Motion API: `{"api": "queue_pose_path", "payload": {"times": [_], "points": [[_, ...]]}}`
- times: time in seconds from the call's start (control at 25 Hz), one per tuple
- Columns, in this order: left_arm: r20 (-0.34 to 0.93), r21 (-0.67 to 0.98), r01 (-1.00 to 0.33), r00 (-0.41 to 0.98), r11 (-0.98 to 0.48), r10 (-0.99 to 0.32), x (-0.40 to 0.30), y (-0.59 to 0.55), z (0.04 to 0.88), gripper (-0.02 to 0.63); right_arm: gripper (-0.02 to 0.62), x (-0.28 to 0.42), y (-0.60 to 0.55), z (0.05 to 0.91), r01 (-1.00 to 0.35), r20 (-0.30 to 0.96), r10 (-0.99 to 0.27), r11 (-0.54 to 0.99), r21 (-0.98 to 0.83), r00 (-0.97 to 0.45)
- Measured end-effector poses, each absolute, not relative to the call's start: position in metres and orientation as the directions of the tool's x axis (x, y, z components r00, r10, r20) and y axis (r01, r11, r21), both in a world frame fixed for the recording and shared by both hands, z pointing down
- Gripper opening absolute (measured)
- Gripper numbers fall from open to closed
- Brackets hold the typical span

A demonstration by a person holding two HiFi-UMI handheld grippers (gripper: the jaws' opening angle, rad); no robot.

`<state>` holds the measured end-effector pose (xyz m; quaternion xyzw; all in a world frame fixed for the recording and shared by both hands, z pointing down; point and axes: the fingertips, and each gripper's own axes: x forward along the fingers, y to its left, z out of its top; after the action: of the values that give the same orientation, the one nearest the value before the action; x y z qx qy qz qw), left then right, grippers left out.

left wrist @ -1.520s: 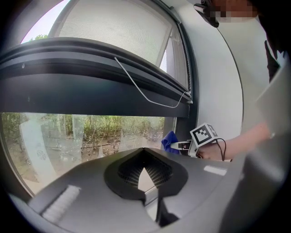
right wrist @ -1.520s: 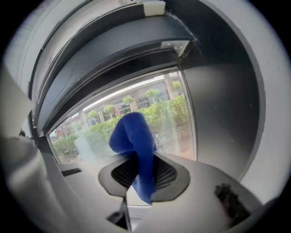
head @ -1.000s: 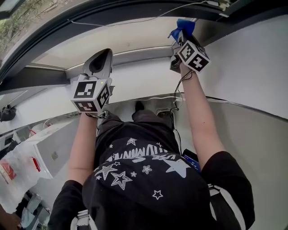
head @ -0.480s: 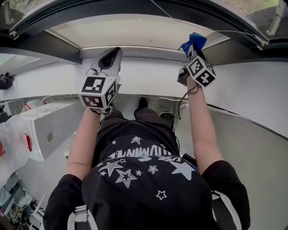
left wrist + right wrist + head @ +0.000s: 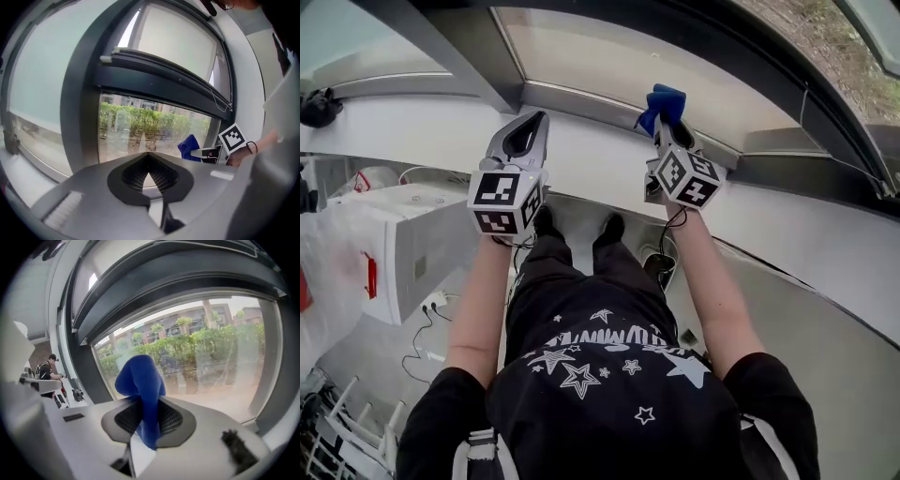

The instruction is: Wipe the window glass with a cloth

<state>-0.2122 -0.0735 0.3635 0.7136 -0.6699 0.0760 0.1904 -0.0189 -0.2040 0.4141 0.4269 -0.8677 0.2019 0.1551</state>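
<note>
The blue cloth [image 5: 140, 380], pinched upright in the right tongs [image 5: 148, 418], now faces the window glass [image 5: 211, 357] after the person swung round toward this pane, so wiping looks about to begin, the left tongs [image 5: 150, 164] pressed together and empty, though whether cloth touches glass is unclear.

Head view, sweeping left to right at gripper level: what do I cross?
white plastic bag → white box-shaped unit → left gripper, jaws together and empty → right gripper, clamped on the blue cloth → dark window frame at the far right.
</note>
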Motion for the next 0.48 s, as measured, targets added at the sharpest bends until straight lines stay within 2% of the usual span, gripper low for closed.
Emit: {"api": "queue_pose_path", "payload": {"times": [0.48], "points": [[0.353,0.182,-0.974,-0.062,0.133,-0.934,-0.38,-0.023,0.41,0.009,0.074,-0.259,-0.179,0.433,-0.637,0.385,-0.538,0.743,-0.203,-0.75]]}}
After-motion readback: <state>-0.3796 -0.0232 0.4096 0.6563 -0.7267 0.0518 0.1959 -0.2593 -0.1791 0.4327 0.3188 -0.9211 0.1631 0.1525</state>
